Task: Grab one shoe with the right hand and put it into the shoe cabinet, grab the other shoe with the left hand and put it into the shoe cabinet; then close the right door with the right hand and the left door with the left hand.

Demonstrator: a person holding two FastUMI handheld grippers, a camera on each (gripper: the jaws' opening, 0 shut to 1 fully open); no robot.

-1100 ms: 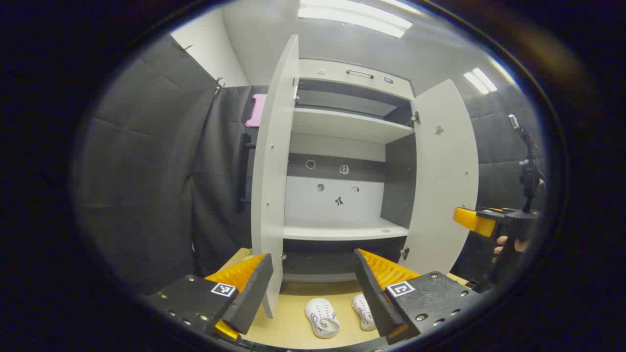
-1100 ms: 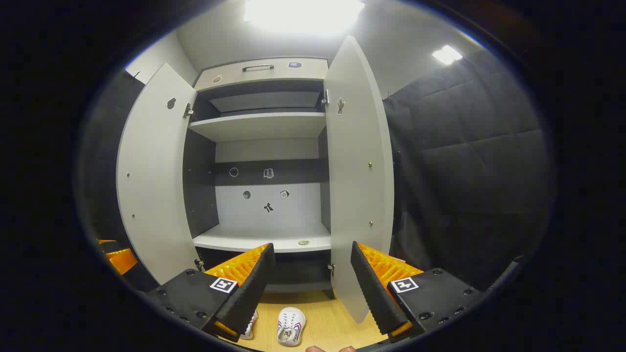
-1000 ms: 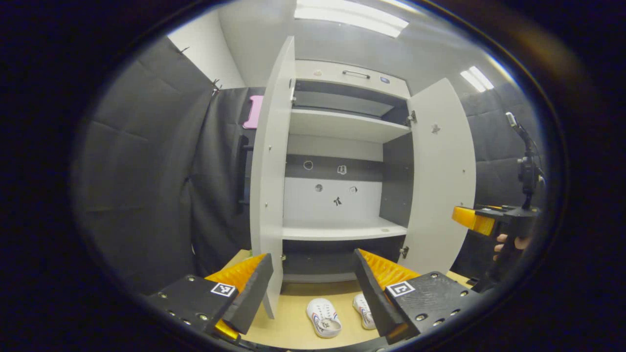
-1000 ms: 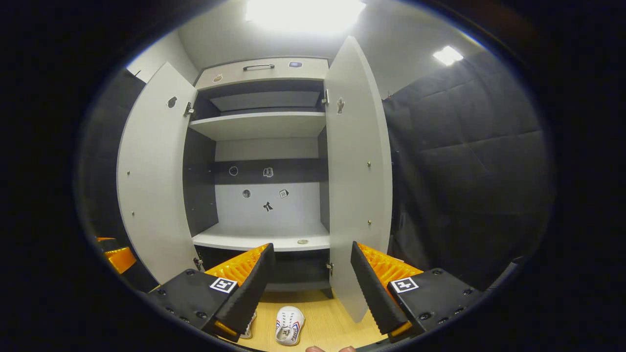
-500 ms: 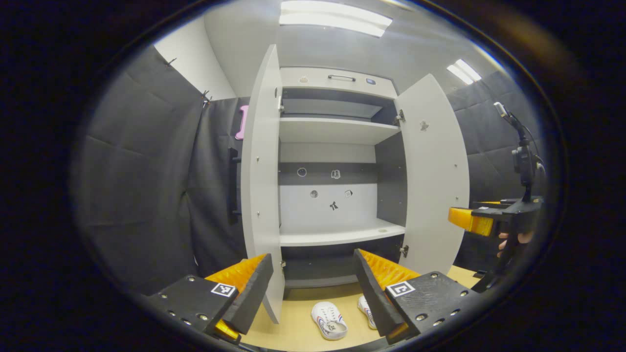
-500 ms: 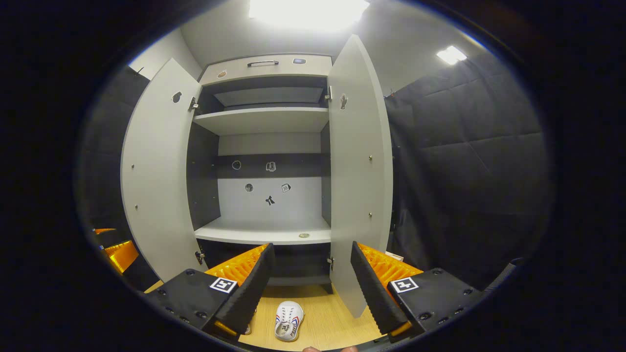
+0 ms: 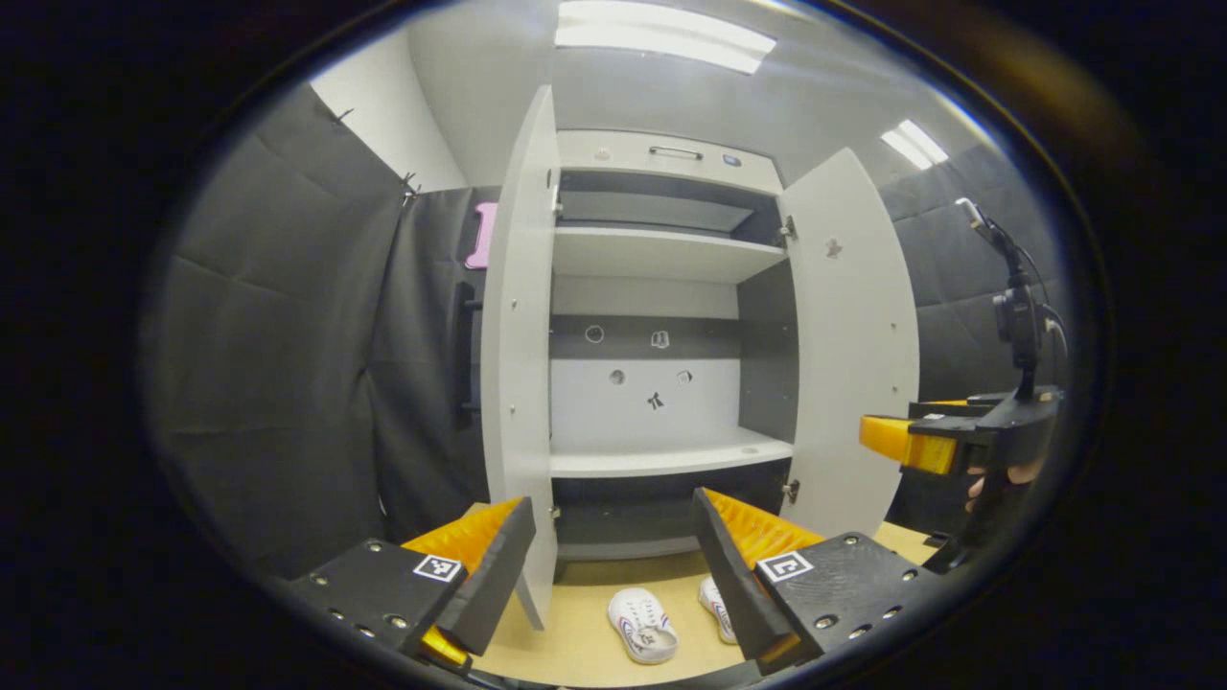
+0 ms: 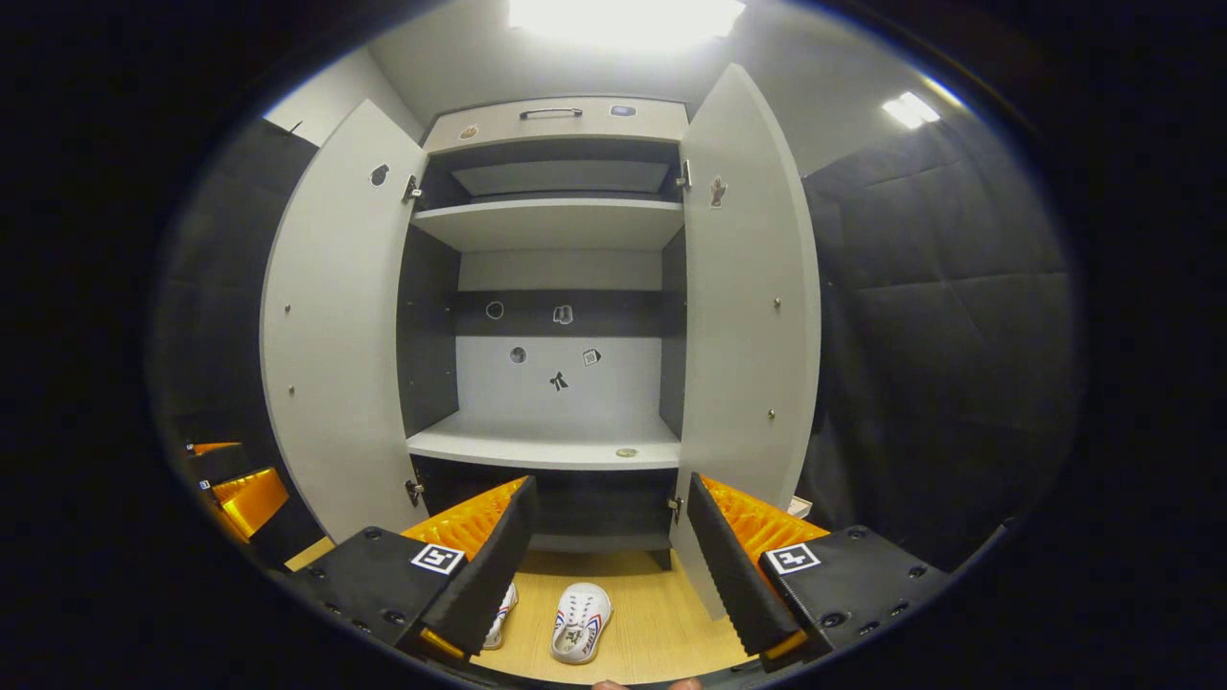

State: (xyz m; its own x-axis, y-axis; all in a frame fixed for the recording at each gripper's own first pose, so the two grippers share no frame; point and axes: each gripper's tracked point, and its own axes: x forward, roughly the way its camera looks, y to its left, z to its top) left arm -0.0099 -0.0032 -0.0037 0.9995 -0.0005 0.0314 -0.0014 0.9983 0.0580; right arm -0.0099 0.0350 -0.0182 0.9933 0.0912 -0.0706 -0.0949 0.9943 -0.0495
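The shoe cabinet is seen standing with both doors swung wide, so that its front is left unobstructed between the left door and the right door. The lower edge of the right door is seen hanging above the wooden floor, between the spread fingers of the right gripper, which is held apart with nothing between its fingers. In the left gripper view, the left door is presented nearly edge-on, its bottom corner falling between the fingers of the left gripper, which are likewise held wide apart and empty. A stretch of bare floor is left in front of the cabinet. Two white shoes are laid side by side on it, just before the cabinet base: one shoe is seen in full, and the other shoe is partly hidden behind a finger of the right gripper. The right gripper is also caught at the edge of the left gripper view, beyond the right door. Inside the cabinet, a lower shelf and an upper shelf are seen; a small round item, too small to identify, lies on the lower one. Small stickers are fixed to the back panel.
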